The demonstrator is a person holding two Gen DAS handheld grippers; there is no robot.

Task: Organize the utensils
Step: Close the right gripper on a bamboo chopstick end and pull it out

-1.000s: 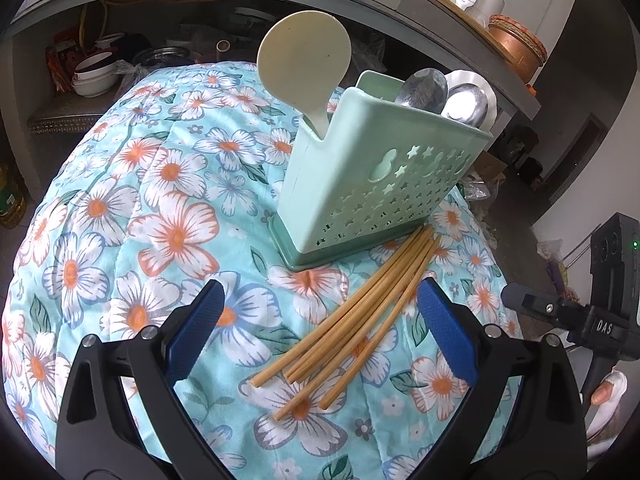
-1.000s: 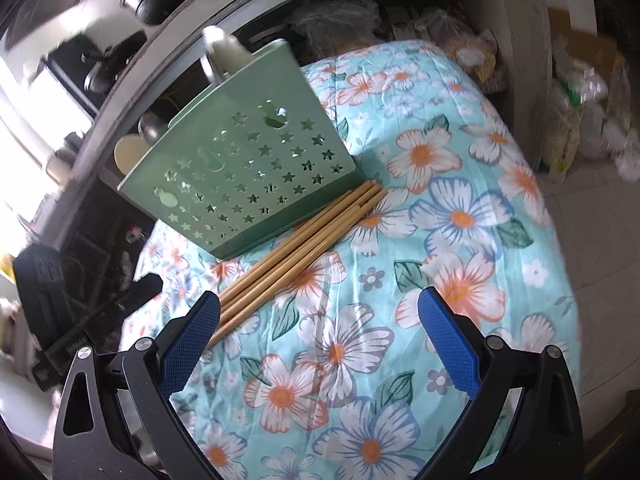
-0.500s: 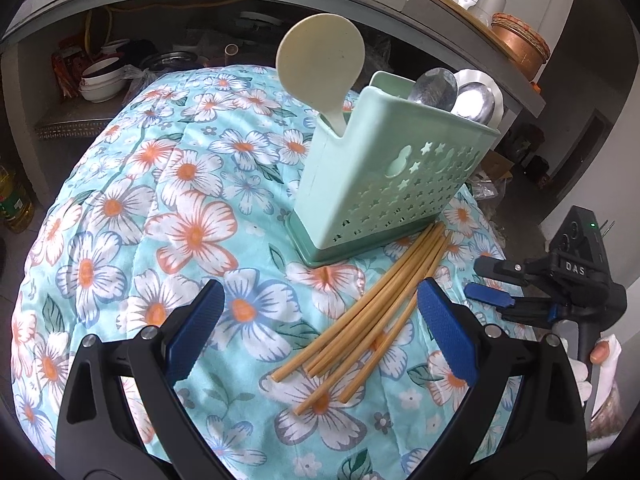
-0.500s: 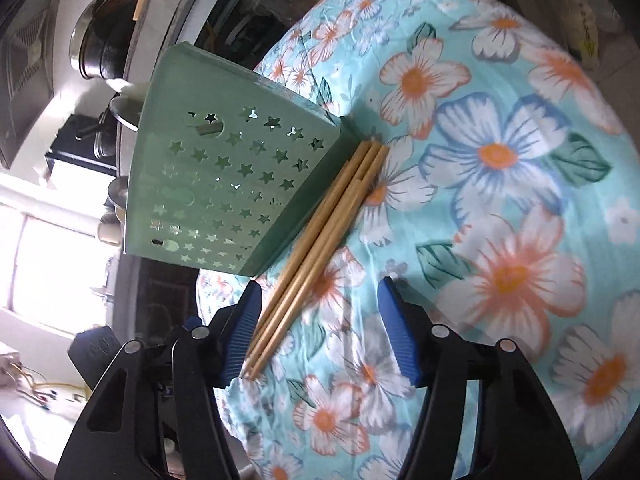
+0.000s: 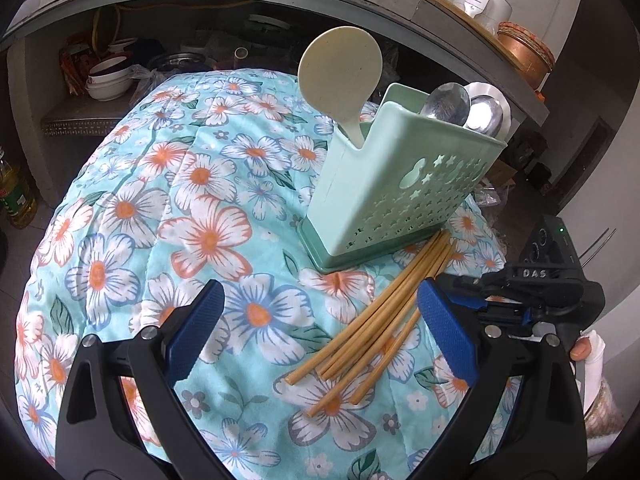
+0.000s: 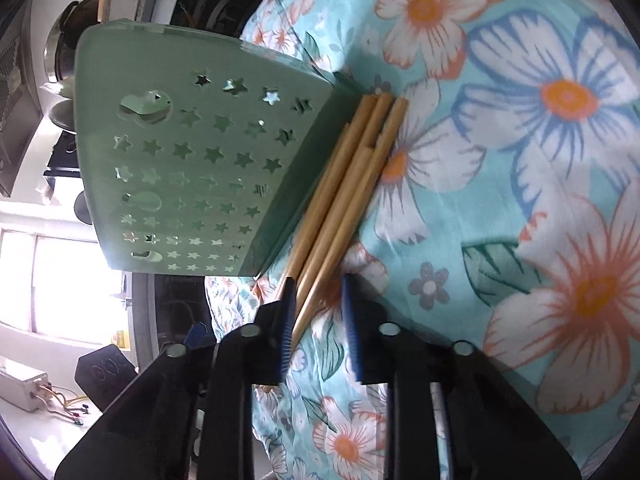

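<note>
Beside the green utensil holder (image 6: 192,168) on the flowered cloth (image 5: 168,208) lie the bamboo chopsticks (image 6: 340,200). My right hand-held gripper (image 6: 318,320) has been closing around their near ends (pads not clearly pressing yet). My left hand-held gripper (image 5: 320,332) hangs spread wide, grasping nothing.

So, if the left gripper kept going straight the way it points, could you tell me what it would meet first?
Probably the flowered cloth, left of the chopsticks; the left gripper is open, and the green holder sits farther back, right of centre.
</note>
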